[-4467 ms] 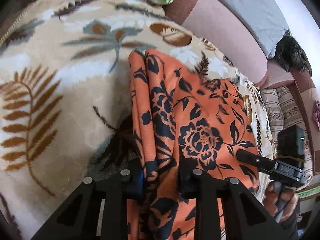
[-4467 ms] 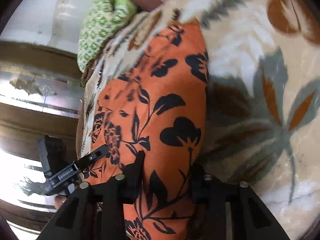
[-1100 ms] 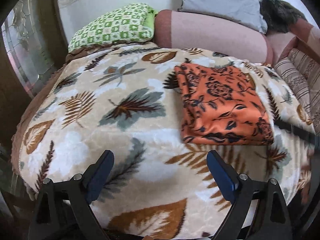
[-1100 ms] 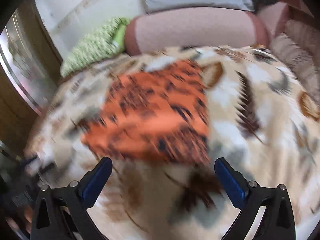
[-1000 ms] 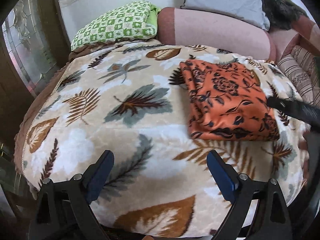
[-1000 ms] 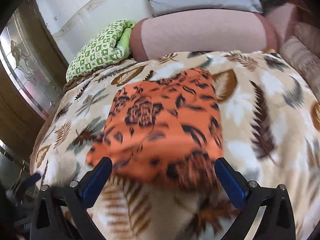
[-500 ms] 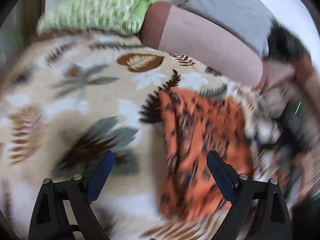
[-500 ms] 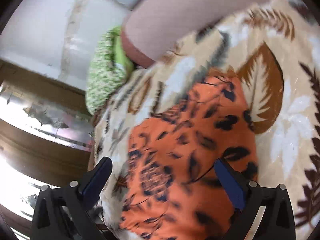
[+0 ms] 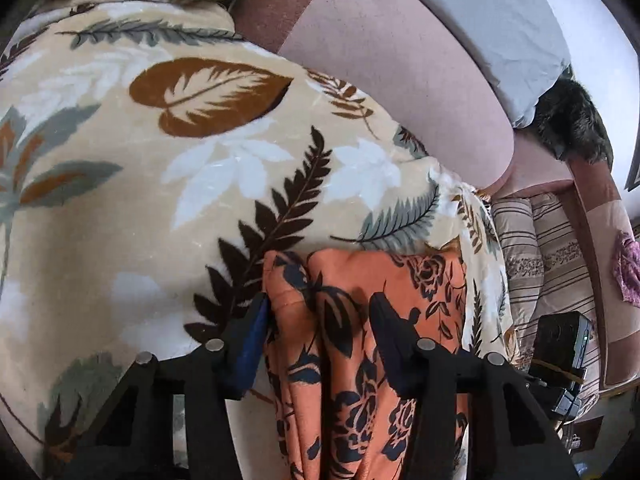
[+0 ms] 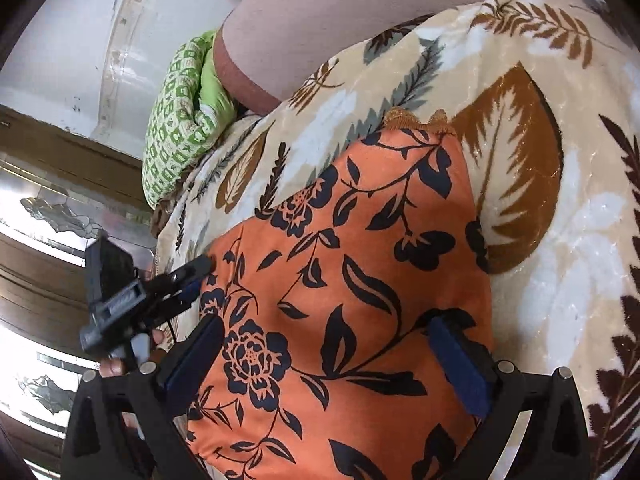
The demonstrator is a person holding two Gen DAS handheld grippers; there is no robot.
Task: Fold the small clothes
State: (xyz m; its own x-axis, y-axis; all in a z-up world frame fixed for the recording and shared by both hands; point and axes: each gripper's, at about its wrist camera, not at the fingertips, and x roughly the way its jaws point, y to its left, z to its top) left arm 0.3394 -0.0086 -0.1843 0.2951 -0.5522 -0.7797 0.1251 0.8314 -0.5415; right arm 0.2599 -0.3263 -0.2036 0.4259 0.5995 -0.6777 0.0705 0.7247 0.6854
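The orange floral garment [image 10: 352,280] lies folded into a compact rectangle on the leaf-patterned blanket [image 9: 120,200], filling the lower centre of both views. The left gripper [image 9: 320,332] has just been closing, with a bunched edge of the cloth between its jaws; whether the pads already pinch it I cannot tell. The right gripper [image 10: 332,364] stands wide apart, straddling the cloth. Judging by its neat shape, most folds are done; one more fold or a final placing seems left.

Folded orange floral garment [image 10: 360,280] on blanket [image 10: 560,240]
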